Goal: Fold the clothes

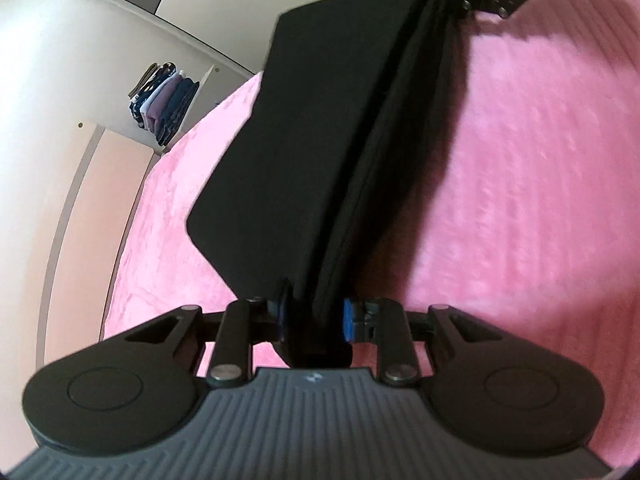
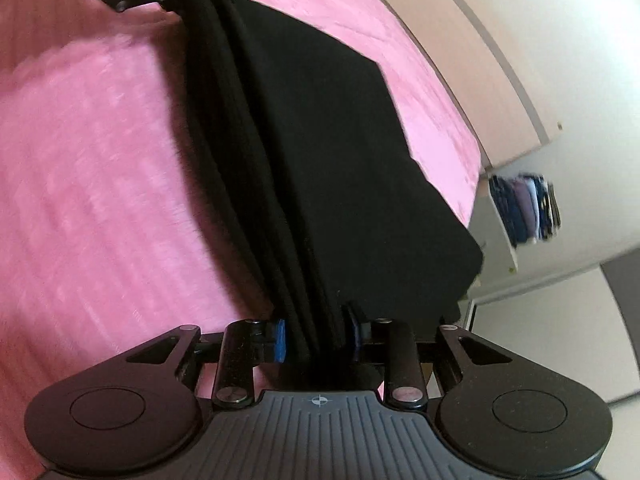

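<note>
Fabric, a black garment (image 1: 320, 128), stretches taut between left gripper (image 1: 314, 316) and right gripper (image 2: 316, 336), both apparently pinching its bunched edge, above the pink bedspread (image 1: 520, 200).

item: black garment (image 1: 304, 152) | look: plain dark cloth, folded into several layers | pose: bunched top edge stretched taut between my two tongs, clamped at each end | where: the rest hangs as a flat panel below that edge, over the pink bedspread (image 1: 520, 200)
</note>
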The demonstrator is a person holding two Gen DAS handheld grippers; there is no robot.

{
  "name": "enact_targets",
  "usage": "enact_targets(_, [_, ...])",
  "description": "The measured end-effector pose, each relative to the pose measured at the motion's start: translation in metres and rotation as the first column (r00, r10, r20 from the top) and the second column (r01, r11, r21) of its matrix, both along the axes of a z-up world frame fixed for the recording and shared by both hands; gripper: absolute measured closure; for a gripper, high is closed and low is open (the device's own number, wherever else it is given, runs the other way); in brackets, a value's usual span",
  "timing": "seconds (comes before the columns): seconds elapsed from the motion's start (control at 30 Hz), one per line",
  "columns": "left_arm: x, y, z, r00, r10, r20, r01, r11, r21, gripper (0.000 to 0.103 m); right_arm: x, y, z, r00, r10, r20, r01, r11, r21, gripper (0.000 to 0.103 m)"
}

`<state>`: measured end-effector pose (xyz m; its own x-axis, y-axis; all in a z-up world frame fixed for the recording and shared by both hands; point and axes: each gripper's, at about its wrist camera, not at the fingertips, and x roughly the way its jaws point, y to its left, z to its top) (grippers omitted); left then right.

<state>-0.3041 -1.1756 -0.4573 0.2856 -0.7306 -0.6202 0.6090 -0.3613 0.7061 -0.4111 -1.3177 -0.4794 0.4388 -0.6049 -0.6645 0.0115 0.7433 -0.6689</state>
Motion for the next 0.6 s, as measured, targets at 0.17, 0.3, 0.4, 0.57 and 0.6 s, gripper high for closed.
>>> enact_targets(0.17, [0.006,0.015,0.0,0.999,-0.036,0.022,0.035,0.999,0.037,0.072,0.01,0.012,-0.007,1.0,-0.014,-0.015,0.014,1.0,0.0,0.069])
enact_targets(0.3, [0.016,0.032,0.004,0.999,0.032,-0.02,-0.031,0.998,0.057,0.069,-0.006,0.02,0.002,0.997,-0.077,-0.009,0.078,0.996,0.05,0.062])
enact_targets(0.4, [0.032,0.045,0.025,0.975,0.159,-0.153,-0.145,0.985,0.095,0.069,-0.027,0.022,0.017,0.988,-0.153,0.016,0.15,0.98,0.13,0.056])
enact_targets(0.57, [0.059,0.043,0.064,0.856,0.337,-0.392,-0.352,0.935,0.037,0.069,-0.062,0.039,0.06,0.923,-0.351,0.16,0.284,0.899,0.335,0.056])
enact_targets(0.6, [0.062,0.034,0.066,0.835,0.346,-0.427,-0.368,0.929,0.032,0.07,-0.058,0.033,0.067,0.896,-0.4,0.192,0.302,0.866,0.398,0.056])
